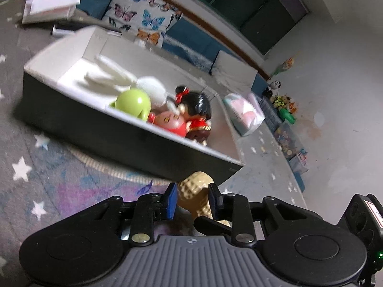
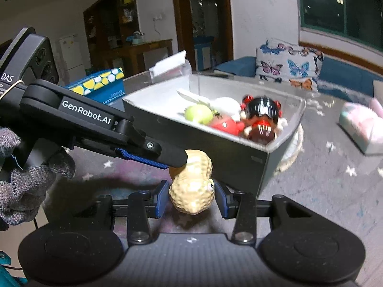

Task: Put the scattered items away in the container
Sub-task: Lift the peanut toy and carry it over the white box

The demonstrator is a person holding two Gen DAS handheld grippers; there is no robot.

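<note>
A tan peanut toy (image 1: 195,195) with a googly eye sits between the blue pads of my left gripper (image 1: 192,197), which is shut on its far end. In the right wrist view the peanut toy (image 2: 192,186) also lies between the pads of my right gripper (image 2: 191,197), which touch its sides. The left gripper (image 2: 165,160) reaches in from the left onto the peanut's top. The dark box (image 1: 134,141) with a white inside holds a green ball toy (image 1: 132,101), a white plush (image 1: 134,81), a red piggy toy (image 1: 171,122) and a black-haired doll (image 1: 198,112). The box also shows in the right wrist view (image 2: 229,150).
A star-patterned rug (image 1: 36,167) covers the floor. A butterfly cushion (image 1: 141,14) and blue sofa (image 1: 191,38) stand behind the box. A pink and white packet (image 1: 244,112) lies to the right, toys line the wall (image 1: 284,105). A patterned blue box (image 2: 100,83) sits far left.
</note>
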